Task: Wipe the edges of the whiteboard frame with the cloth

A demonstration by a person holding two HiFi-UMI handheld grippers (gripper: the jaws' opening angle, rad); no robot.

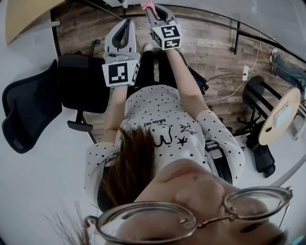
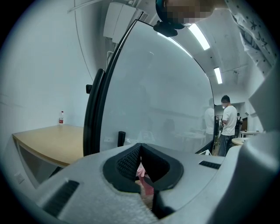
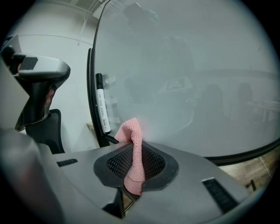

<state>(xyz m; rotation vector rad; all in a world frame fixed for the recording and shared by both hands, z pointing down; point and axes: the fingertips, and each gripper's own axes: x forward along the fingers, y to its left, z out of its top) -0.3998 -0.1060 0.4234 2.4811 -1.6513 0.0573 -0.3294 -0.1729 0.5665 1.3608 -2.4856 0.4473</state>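
Observation:
In the right gripper view my right gripper (image 3: 133, 146) is shut on the pink knitted cloth (image 3: 131, 131), whose top end sticks up past the jaws. The cloth's tip sits close to the whiteboard (image 3: 183, 78), near its black left frame edge (image 3: 91, 96) and a marker (image 3: 101, 109) on the board. My left gripper (image 2: 140, 146) points at the same board with its jaws together; a pink sliver shows in the gap behind them, and I cannot tell what it is. In the head view the left gripper (image 1: 127, 23) is beside and a little behind the right gripper (image 1: 152, 8).
A black office chair (image 1: 28, 110) stands to the left on the wood floor. A wooden table (image 2: 48, 140) with a small bottle (image 2: 61, 118) lies left of the board. A round table (image 1: 282, 115) and a cabled power strip (image 1: 245, 72) are at the right. A person (image 2: 228, 122) stands in the background.

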